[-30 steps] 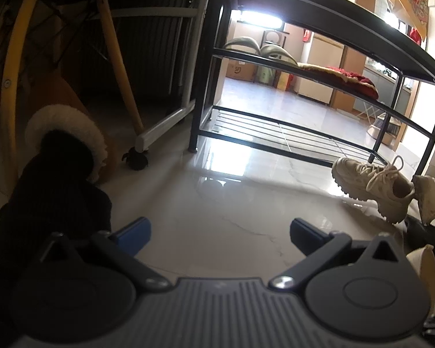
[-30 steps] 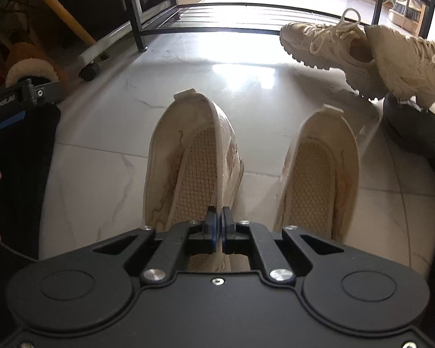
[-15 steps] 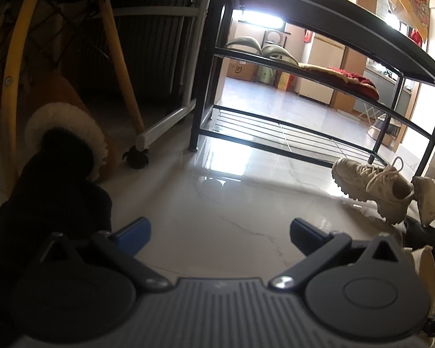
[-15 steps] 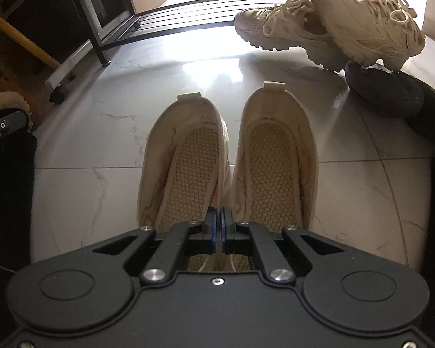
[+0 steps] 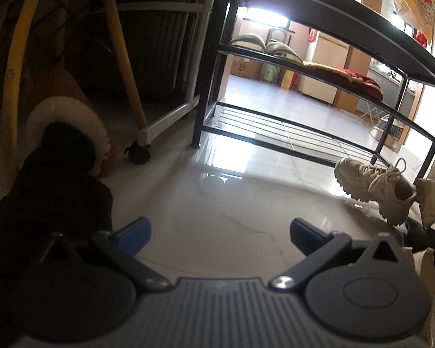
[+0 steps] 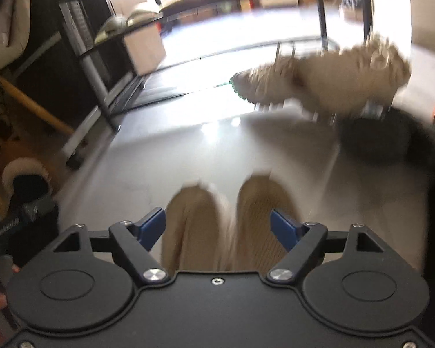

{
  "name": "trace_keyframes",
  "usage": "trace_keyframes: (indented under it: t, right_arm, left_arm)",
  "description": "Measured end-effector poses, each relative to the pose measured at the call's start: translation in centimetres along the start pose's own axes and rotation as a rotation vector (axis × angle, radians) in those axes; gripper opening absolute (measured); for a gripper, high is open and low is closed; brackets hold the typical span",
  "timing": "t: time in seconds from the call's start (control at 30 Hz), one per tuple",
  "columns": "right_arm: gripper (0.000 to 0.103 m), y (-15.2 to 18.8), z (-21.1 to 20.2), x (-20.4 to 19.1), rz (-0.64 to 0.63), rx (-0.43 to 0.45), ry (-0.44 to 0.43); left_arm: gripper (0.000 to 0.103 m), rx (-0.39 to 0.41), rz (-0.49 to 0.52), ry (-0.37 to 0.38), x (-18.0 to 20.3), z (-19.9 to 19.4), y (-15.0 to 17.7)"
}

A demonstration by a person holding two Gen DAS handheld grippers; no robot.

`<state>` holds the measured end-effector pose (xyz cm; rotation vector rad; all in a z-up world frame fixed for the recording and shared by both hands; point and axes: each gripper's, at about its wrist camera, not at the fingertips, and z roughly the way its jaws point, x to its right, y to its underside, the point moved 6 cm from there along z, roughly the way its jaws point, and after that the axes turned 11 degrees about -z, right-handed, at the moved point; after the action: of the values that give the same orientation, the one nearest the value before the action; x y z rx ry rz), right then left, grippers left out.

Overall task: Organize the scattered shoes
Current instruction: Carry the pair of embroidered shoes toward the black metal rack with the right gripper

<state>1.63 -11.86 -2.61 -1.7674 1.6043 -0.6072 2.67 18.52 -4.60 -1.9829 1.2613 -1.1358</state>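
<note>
Two cream slip-on shoes lie side by side on the floor, the left one touching the right one. My right gripper is open, its blue pads either side of the pair's heels, and the view is blurred. Two beige lace-up sneakers lie beyond, also in the left wrist view. My left gripper is open and empty, low over bare floor. A black shoe rack stands behind, holding grey shoes and red slippers.
A brown fur-lined boot and a dark cloth lie at the left by yellow chair legs. A castor stands near the rack's corner. Black shoes lie right of the sneakers.
My right gripper has opened, letting go of the left slip-on, and tilted up. The two slip-ons were brought together. My left gripper has hardly moved.
</note>
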Motion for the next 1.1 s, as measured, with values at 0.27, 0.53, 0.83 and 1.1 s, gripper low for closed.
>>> trace_keyframes:
  t: [0.27, 0.53, 0.83, 1.1]
  right_arm:
    - [0.064, 2.1, 5.1, -0.1, -0.006, -0.105, -0.002]
    - [0.048, 2.2, 6.7, -0.9, -0.042, -0.131, -0.001]
    - [0.012, 1.5, 7.0, -0.8, -0.028, -0.125, 0.033]
    - [0.012, -0.1, 8.0, -1.1, -0.012, -0.105, 0.034]
  left_arm:
    - [0.102, -0.009, 0.004, -0.003, 0.0, 0.2, 0.1]
    - [0.102, -0.018, -0.004, -0.001, -0.1, 0.5, 0.2]
    - [0.102, -0.033, -0.001, -0.009, 0.0, 0.9, 0.5]
    - [0.102, -0.037, 0.003, -0.015, 0.1, 1.0, 0.6]
